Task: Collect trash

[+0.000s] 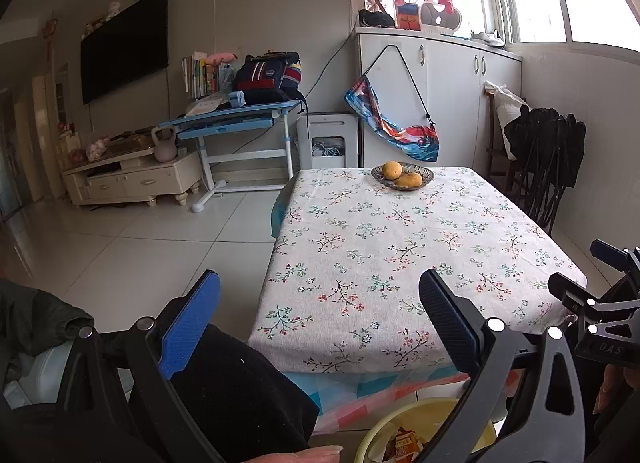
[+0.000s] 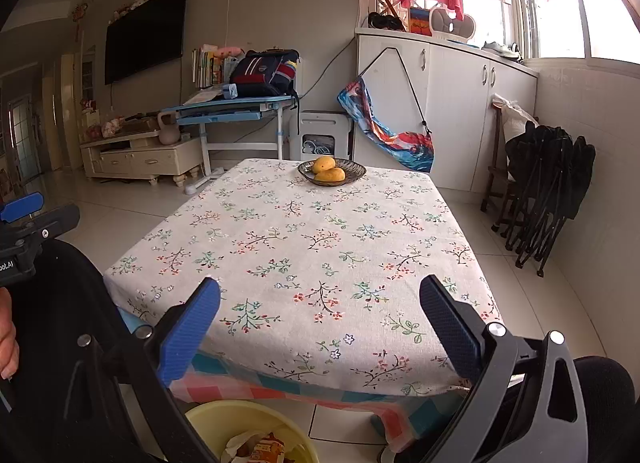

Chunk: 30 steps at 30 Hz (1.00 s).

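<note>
Fig.: both grippers held level over the near edge of the table [image 2: 304,247], facing its far end; left gripper [image 1: 320,311] w/ jaws spread wide, nothing between them; right gripper [image 2: 320,315] likewise released and empty.

Task's thing: trash lies in the yellow basin [image 2: 208,417] on the floor, under the near table edge, below and behind both sets of fingertips; wrappers [image 2: 260,449] visible inside, incl. an orange-printed packet and pale crumpled film; the pile shows no clear long axis.

Tabletop: floral cloth bare except a dark dish [image 2: 354,173] w/ two yellow-orange fruits [image 2: 328,169] at the far end; no loose litter seen on the cloth; judged: collection at or near its end, unless litter lies out of view.

Key relation: basin sits between the two grippers, low-centre in the left view and low-left in the right view; so it lies right of the left jaws and left of the right jaws; which hand is nearer cannot be told; any further drop would need a downward tilt, not a forward reach.
</note>
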Motion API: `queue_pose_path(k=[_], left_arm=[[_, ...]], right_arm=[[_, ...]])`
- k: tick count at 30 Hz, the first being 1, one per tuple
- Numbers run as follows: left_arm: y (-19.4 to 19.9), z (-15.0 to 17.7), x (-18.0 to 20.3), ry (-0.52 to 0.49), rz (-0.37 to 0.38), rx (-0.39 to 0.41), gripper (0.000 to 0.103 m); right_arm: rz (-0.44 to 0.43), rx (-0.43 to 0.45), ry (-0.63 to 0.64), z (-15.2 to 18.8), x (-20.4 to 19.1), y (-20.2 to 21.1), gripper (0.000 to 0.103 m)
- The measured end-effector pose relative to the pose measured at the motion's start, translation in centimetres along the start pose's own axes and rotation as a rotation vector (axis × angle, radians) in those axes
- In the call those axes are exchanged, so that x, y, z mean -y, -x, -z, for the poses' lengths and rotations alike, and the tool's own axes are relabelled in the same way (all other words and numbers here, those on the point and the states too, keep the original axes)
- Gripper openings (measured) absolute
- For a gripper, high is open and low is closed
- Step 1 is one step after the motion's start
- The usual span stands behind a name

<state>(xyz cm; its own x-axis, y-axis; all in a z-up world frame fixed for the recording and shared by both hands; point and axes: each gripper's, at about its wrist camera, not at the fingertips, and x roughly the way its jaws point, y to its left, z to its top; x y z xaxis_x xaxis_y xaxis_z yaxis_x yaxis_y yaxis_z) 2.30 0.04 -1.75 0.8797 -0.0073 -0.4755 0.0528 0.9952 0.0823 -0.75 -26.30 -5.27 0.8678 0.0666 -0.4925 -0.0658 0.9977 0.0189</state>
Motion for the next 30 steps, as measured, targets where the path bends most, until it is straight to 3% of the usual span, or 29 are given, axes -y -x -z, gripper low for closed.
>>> queue_pose_path(k=[30], left_arm=[[-0.12, 0.29, 0.30, -0.021, -0.022, 0.016, 0.096]], right_arm=[[0.001, 0.000, 0.002, 0.01, -0.06, 0.05, 0.096]])
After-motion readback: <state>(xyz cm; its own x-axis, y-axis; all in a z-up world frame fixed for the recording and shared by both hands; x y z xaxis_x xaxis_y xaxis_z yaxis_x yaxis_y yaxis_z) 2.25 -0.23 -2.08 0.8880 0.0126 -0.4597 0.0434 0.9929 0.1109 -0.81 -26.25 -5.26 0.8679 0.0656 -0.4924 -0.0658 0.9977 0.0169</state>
